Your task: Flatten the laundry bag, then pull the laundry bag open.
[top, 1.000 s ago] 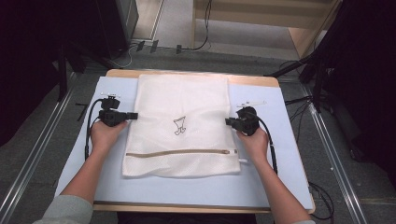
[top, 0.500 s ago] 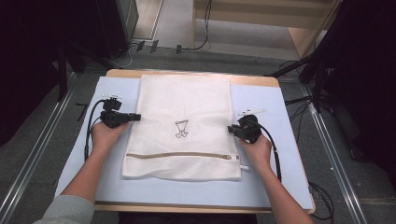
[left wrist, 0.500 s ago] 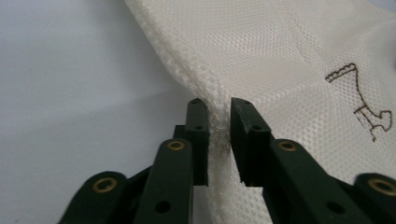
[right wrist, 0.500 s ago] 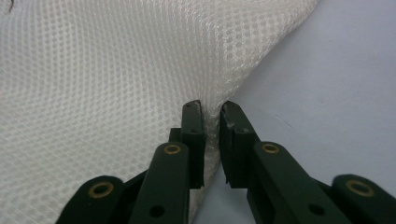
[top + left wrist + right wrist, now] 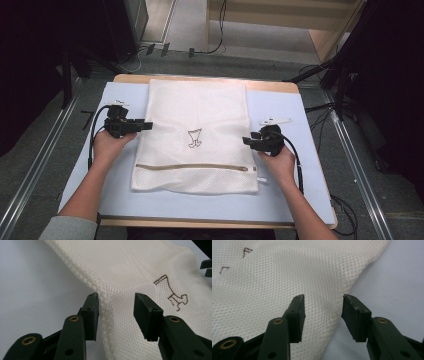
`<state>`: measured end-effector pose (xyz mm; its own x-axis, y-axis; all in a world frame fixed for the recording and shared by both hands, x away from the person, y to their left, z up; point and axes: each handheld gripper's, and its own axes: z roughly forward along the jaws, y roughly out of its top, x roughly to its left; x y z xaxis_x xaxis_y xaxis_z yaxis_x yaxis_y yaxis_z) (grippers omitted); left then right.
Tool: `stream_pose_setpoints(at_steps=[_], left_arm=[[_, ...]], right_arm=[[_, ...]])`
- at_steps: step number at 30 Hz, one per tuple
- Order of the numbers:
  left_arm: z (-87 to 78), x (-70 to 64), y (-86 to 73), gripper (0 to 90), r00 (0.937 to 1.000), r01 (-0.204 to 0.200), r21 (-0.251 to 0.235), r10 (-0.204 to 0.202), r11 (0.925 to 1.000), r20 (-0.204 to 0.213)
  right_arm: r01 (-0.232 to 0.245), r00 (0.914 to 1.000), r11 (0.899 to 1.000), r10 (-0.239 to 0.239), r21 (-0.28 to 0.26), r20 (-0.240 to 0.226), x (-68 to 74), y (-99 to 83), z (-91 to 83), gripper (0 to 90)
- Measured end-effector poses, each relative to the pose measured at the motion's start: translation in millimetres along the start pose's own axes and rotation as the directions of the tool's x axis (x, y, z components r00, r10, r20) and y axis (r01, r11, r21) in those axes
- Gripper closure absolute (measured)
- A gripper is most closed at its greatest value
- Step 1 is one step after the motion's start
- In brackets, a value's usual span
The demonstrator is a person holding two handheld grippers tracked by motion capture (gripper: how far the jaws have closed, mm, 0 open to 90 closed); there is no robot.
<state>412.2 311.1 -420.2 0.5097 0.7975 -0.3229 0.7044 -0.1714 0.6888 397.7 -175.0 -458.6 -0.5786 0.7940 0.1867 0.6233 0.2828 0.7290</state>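
A: Where is the white mesh laundry bag with the tan zipper and a small brown outline print (image 5: 195,135)?

B: Flat on the pale blue mat (image 5: 300,165) that covers the wooden table (image 5: 270,86), in the middle, long way running from 12 to 6 o'clock. The zipper (image 5: 192,167) crosses it near the 6 o'clock end, and the print (image 5: 194,138) sits just above that.

A: And the left gripper (image 5: 146,125)?

B: At the bag's 9 o'clock edge, pointing toward 3 o'clock. In the left gripper view (image 5: 116,312) its jaws are spread apart, with the bag's seamed edge between them; the left pad touches the seam, nothing is pinched.

A: The right gripper (image 5: 246,141)?

B: At the 3 o'clock edge, pointing toward 9 o'clock, a little nearer the zipper than the left one. In the right gripper view (image 5: 323,315) it is released too, jaws wide, the mesh edge lying in the gap above the mat.

A: Anything beside it?

B: A small white strip (image 5: 275,121) on the mat, toward 12 o'clock from the right gripper.
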Motion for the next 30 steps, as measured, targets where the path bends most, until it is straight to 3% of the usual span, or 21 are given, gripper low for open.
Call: stream_pose_setpoints(at_steps=[2, 4, 6, 12, 22, 25, 30], left_arm=[[-3.9, -1.2, 0.5, 54.7, 1.0000, -0.002, -0.012, 0.002, 0.9999, -0.001], [-6.7, -2.4, 1.2, 50.1, 0.9996, 0.002, 0.003, -0.002, 1.0000, 0.030], [-8.5, -6.8, 0.8, 48.8, 0.9994, -0.023, 0.021, 0.023, 0.9995, 0.025], [-12.7, -17.5, 1.2, 46.8, 0.9983, -0.042, 0.017, 0.042, 0.9990, 0.041], [-14.8, -41.4, 1.0, 47.8, 0.9951, -0.080, 0.010, 0.079, 0.9968, 0.059], [-11.2, -53.2, 0.7, 48.2, 0.9910, -0.099, 0.014, 0.097, 0.9950, 0.092], [-8.2, -65.3, 0.5, 47.7, 0.9866, -0.122, 0.013, 0.120, 0.9925, 0.111]], right_arm=[[0.007, 1.0000, 1.000, -0.007, -0.007, -0.006, 2.6, -0.7, -4.4, 54.6], [0.011, 0.9999, 1.000, -0.011, -0.014, -0.012, 4.8, -1.2, -8.7, 54.6], [0.016, 0.9996, 1.000, -0.017, -0.023, -0.022, 5.8, -2.0, -12.6, 54.5], [0.014, 0.9992, 0.999, -0.016, -0.038, -0.037, 10.4, -6.2, -24.0, 54.5], [0.052, 0.9965, 0.997, -0.055, -0.055, -0.062, 18.2, -16.3, -39.9, 53.8], [0.061, 0.9965, 0.997, -0.063, -0.049, -0.054, 18.8, -23.3, -45.0, 55.3], [0.067, 0.9960, 0.997, -0.070, -0.046, -0.056, 22.5, -27.8, -49.3, 56.3]])
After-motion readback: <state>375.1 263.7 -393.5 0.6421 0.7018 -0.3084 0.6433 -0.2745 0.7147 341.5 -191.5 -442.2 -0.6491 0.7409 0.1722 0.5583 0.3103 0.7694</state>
